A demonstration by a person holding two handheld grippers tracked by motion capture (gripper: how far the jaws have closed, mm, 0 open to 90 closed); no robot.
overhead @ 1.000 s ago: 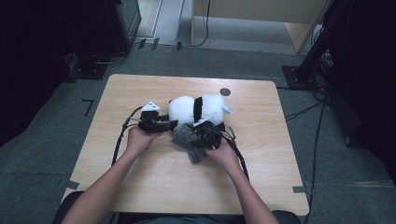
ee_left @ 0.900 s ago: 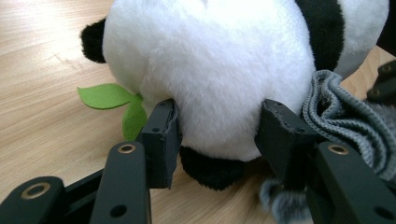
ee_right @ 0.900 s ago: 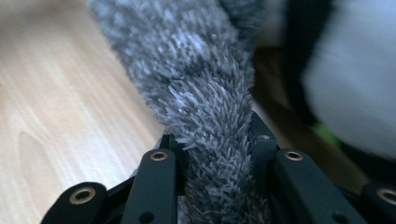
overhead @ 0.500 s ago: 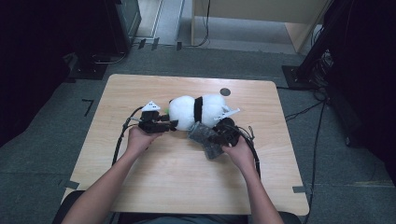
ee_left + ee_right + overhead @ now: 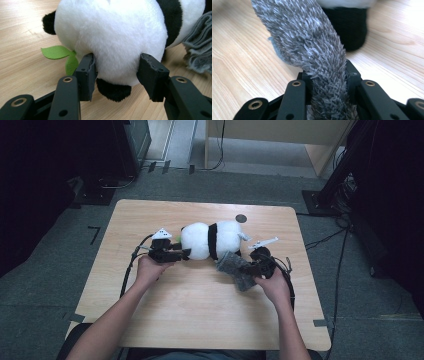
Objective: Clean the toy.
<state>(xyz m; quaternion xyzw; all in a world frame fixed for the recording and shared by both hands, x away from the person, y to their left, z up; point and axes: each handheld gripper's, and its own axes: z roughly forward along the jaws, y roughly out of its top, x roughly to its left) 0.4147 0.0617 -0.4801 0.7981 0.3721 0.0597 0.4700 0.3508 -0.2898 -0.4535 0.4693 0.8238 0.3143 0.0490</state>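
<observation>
Since the earlier frame, the right gripper point(image 5: 254, 268) has carried the grey fuzzy cloth point(image 5: 235, 268) rightward, away from the plush panda point(image 5: 210, 240), jaws clamped on it. Left gripper point(image 5: 181, 254) pinches the panda's white end, which lies mid-table point(image 5: 165, 315).

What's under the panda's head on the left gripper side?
Under the panda, a black paw and a green felt leaf rest on the table. The left gripper clamps the head from both sides. Its body hides anything deeper underneath.

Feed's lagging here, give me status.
Left gripper clamps plush panda. Right gripper shut on grey fuzzy cloth. Nothing in the way.
</observation>
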